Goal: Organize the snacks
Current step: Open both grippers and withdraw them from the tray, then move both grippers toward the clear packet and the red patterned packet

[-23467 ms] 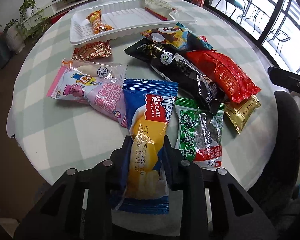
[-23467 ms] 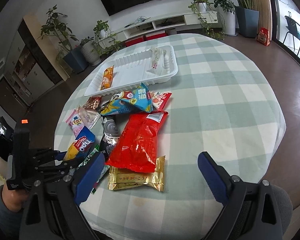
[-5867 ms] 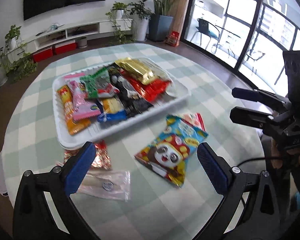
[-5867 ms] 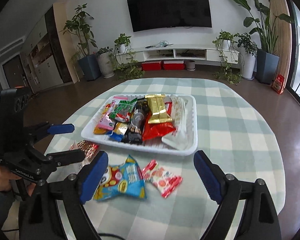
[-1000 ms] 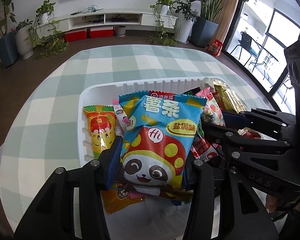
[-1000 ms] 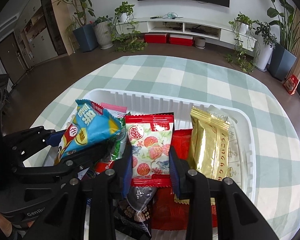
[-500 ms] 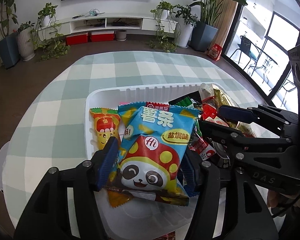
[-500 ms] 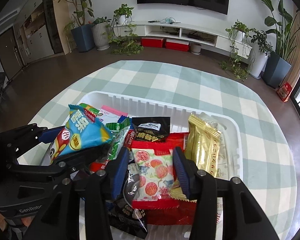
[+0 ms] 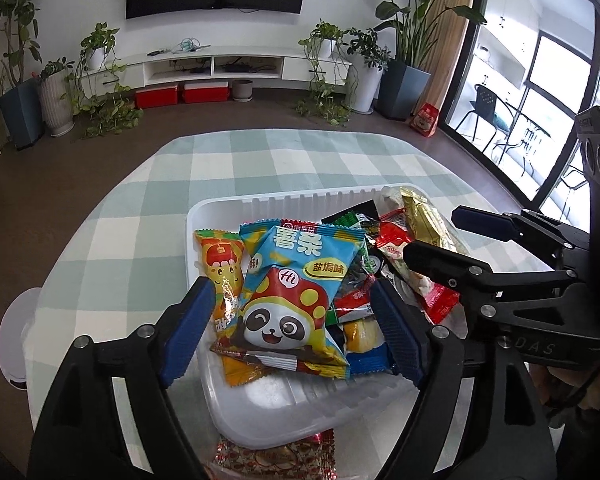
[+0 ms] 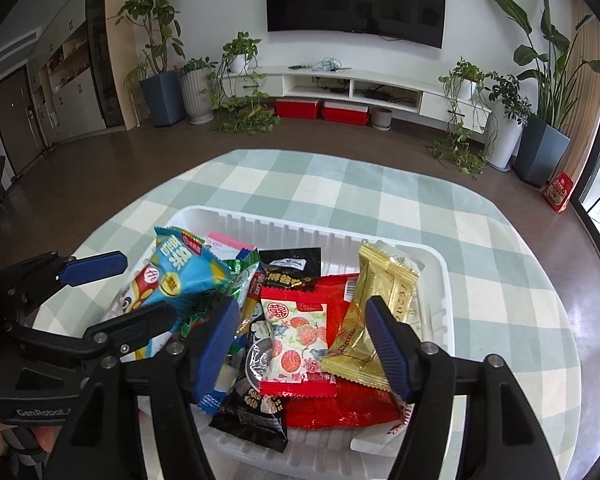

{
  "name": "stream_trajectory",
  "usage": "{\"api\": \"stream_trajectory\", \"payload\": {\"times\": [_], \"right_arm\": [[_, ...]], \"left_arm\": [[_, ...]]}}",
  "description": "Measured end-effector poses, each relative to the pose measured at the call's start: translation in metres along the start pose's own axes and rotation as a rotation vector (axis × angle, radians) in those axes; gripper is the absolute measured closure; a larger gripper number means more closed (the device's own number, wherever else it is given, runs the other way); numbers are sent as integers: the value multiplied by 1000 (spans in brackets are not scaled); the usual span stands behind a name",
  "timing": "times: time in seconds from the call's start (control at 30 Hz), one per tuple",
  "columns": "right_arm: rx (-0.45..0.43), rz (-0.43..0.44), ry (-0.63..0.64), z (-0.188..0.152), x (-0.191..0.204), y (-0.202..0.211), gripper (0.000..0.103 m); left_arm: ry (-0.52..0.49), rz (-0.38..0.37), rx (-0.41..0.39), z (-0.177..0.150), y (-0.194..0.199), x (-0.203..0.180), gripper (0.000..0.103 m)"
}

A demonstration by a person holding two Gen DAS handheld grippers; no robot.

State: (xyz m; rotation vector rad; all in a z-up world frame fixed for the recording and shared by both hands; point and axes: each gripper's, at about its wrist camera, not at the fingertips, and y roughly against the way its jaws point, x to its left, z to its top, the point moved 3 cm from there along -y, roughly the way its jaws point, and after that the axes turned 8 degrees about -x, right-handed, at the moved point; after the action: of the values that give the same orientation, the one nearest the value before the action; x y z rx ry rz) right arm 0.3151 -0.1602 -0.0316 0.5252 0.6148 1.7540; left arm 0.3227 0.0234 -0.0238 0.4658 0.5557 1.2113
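Note:
A white plastic tray [image 9: 268,404] on the checked table holds a pile of snack packs. A blue panda chip bag [image 9: 296,292] lies on top of the pile at the tray's left, also in the right wrist view [image 10: 180,276]. My left gripper [image 9: 292,320] is open, its pads either side of the bag without touching. A red-and-white fruit candy pack [image 10: 296,340] lies on the pile between my right gripper's open pads [image 10: 300,344]. A gold pack [image 10: 376,304] and a red bag [image 10: 340,404] lie beside it.
A red foil snack pack [image 9: 276,456] lies on the table in front of the tray's near edge. The round table [image 10: 500,280] has bare checked cloth behind and right of the tray. The room floor and plants lie beyond.
Both grippers have opened and drawn back. The panda bag and the fruit candy pack, held a second ago, now lie loose on the pile in the tray.

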Motion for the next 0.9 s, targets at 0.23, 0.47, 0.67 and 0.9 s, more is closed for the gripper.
{"api": "stream_trajectory", "payload": {"times": [0.23, 0.47, 0.67, 0.9], "right_arm": [[-70, 85, -47, -6, 7, 39, 21], [-5, 292, -52, -54, 48, 72, 20], [65, 354, 25, -82, 91, 65, 21], [161, 311, 24, -86, 108, 23, 26]], "left_arm": [[60, 4, -65, -16, 61, 13, 9], [176, 14, -51, -80, 115, 34, 5], [254, 44, 5, -132, 135, 39, 5], [293, 63, 1, -139, 144, 46, 5]]}}
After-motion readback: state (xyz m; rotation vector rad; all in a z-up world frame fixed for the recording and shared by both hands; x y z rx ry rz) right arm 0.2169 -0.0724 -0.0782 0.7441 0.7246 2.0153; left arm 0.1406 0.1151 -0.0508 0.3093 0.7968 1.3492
